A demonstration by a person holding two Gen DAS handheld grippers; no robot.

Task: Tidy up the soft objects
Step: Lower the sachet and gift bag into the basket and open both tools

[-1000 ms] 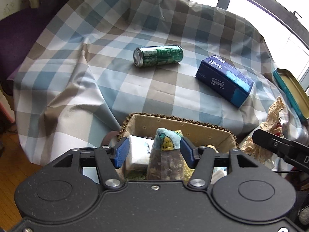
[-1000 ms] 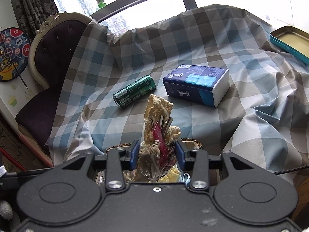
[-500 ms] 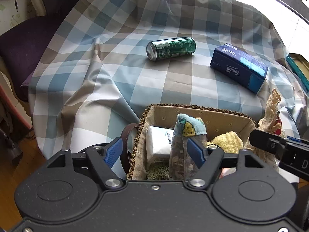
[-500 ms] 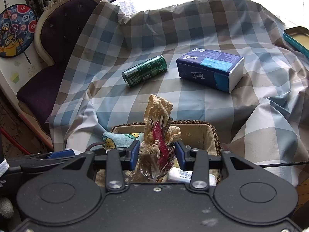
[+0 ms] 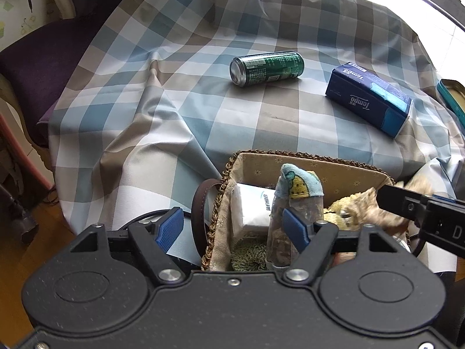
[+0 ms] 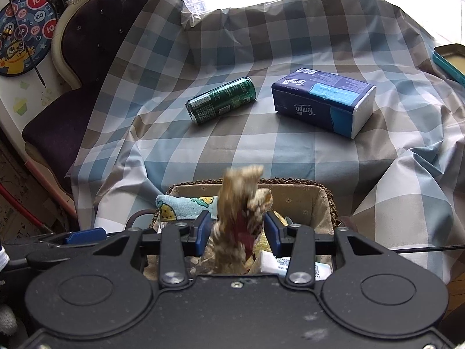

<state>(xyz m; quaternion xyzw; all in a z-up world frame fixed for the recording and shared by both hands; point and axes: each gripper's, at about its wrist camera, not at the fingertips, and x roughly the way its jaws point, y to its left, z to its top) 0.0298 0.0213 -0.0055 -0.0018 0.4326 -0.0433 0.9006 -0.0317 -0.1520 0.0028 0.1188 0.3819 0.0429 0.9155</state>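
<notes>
A wicker basket (image 5: pixel 252 157) with a beige lining sits at the table's near edge; it also shows in the right wrist view (image 6: pixel 325 200). In it are a white tissue pack (image 5: pixel 251 208), a bagged light-blue towel (image 5: pixel 298 184) standing upright and a yellow cloth (image 5: pixel 343 206). My left gripper (image 5: pixel 232 228) is open, its right finger beside the bagged towel. My right gripper (image 6: pixel 237 231) has its jaws parted around a beige lace item with red (image 6: pixel 238 203), blurred, over the basket. A blue Tempo tissue pack (image 6: pixel 322 101) lies on the checked cloth.
A green can (image 5: pixel 267 68) lies on its side on the checked tablecloth (image 5: pixel 145 116). A teal tin (image 6: pixel 449 58) is at the right edge. A dark upholstered chair (image 6: pixel 84 58) stands at the left, with a dartboard (image 6: pixel 23 35) on the wall.
Both grippers pulled back from the table. My left gripper opened wider and shifted left off the towel. My right gripper's jaws parted and the lace item, now blurred, sits lower over the basket.
</notes>
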